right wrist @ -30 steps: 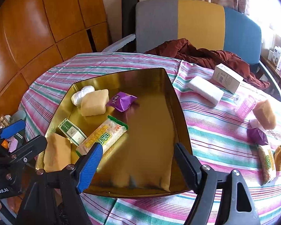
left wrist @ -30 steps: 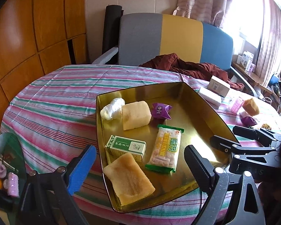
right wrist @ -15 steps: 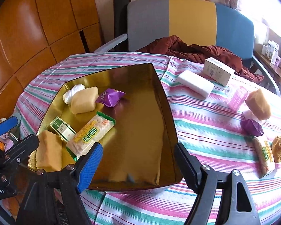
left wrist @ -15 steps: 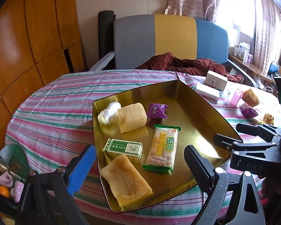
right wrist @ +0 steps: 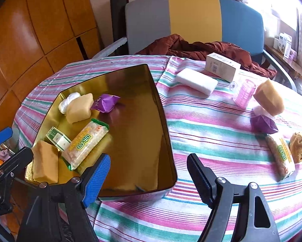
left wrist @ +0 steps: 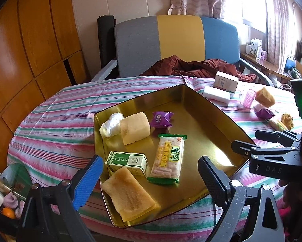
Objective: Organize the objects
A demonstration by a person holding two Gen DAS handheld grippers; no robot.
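Both views are shifted rightward; left tool (left wrist: 149, 178) and right tool (right wrist: 149, 171) are spread, empty. Cracker packet (right wrist: 280, 157) is judged light, crushable; its midsection is advised.

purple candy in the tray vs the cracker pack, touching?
Apart. The left wrist view shows bare gold tray floor between the purple candy and the top edge of the cracker pack.
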